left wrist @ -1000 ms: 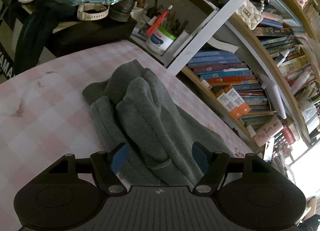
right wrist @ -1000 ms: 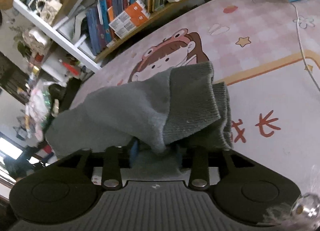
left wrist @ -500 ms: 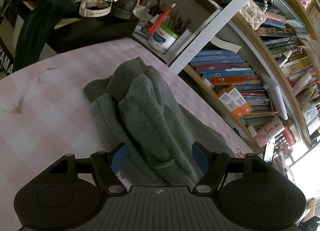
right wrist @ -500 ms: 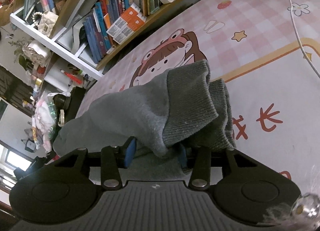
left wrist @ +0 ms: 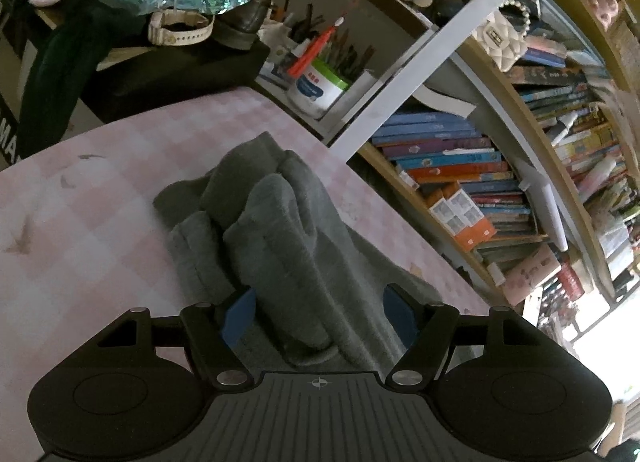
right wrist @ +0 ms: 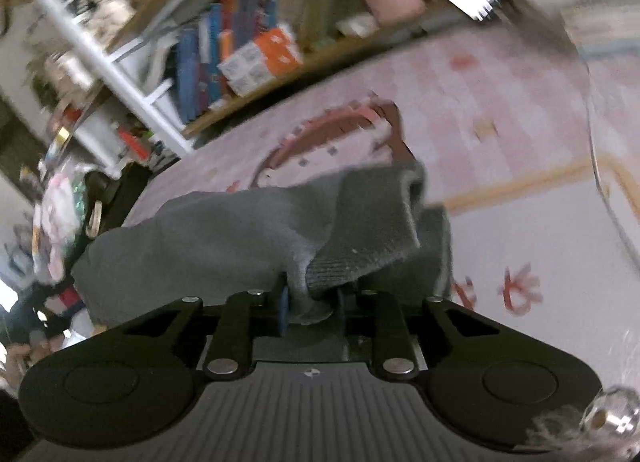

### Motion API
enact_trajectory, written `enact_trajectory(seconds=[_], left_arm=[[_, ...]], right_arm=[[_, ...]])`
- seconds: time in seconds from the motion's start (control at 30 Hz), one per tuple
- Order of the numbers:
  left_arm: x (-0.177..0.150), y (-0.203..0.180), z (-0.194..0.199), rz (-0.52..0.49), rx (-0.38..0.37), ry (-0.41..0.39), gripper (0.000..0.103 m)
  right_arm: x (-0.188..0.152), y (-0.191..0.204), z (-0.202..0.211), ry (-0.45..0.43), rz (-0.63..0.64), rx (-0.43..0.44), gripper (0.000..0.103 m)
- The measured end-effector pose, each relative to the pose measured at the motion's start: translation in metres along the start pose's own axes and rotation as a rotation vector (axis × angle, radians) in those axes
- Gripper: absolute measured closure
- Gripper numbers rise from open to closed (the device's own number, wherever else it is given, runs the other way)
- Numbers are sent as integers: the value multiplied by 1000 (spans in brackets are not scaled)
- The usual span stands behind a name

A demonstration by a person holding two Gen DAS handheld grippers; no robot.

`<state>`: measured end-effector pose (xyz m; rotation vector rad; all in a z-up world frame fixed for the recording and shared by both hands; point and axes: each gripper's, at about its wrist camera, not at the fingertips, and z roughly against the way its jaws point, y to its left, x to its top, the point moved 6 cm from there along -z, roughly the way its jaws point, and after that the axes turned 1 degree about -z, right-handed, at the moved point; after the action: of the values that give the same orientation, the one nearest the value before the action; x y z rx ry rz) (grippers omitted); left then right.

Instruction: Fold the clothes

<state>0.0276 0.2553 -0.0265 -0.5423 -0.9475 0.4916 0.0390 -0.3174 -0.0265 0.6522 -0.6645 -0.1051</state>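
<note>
A grey knitted garment (left wrist: 280, 229) lies bunched on a pink checked mat (left wrist: 80, 201). My left gripper (left wrist: 318, 318) is open, its blue pads on either side of a thick fold of the garment, low over it. In the right wrist view my right gripper (right wrist: 310, 304) is shut on a ribbed cuff of the same grey garment (right wrist: 224, 234), and the cloth drapes forward over the fingers. The right view is blurred by motion.
A bookshelf full of books (left wrist: 460, 165) runs along the mat's far side, with a white upright post (left wrist: 424, 61). A pen pot (left wrist: 316, 87) and a dark stand with bags (left wrist: 160, 73) sit at the far corner. A cable (right wrist: 592, 149) crosses the mat.
My right gripper has closed tighter on the cuff and moved, blurring its view. My left gripper has stayed open and shifted slightly over the garment.
</note>
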Motion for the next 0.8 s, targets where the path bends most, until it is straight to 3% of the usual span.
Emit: enact_trajectory(seconds=[0.17,0.23,0.43,0.47,0.5,0.53,0.6,0.73,0.8], left_arm=[[9,4,-1,43,-9,-14,36],[13,6,-5,54,-9,-10,50],[16,24,-26,155,20,21,53],[19,25,-29,164,16,20,60],[22,25,-32,170,11,19,80],[28,20,-35,149,-8,9,93],[41,5,-35,84,-60,-28,97],[64,-30,8,6,-237,-208,97],[57,-17,16,32,-214,-201,96]], right_arm=[[-2,-9,-2,-4,-91,45,80],[-3,-9,-3,-8,-96,50,80],[-3,-11,-5,-11,-108,52,82],[-2,-11,-5,-11,-110,50,83],[-1,-11,-6,-11,-111,47,84],[1,-10,-6,-12,-103,41,86],[14,-1,0,-58,-48,38,88],[43,26,35,-234,67,80,90],[46,29,49,-278,93,80,90]])
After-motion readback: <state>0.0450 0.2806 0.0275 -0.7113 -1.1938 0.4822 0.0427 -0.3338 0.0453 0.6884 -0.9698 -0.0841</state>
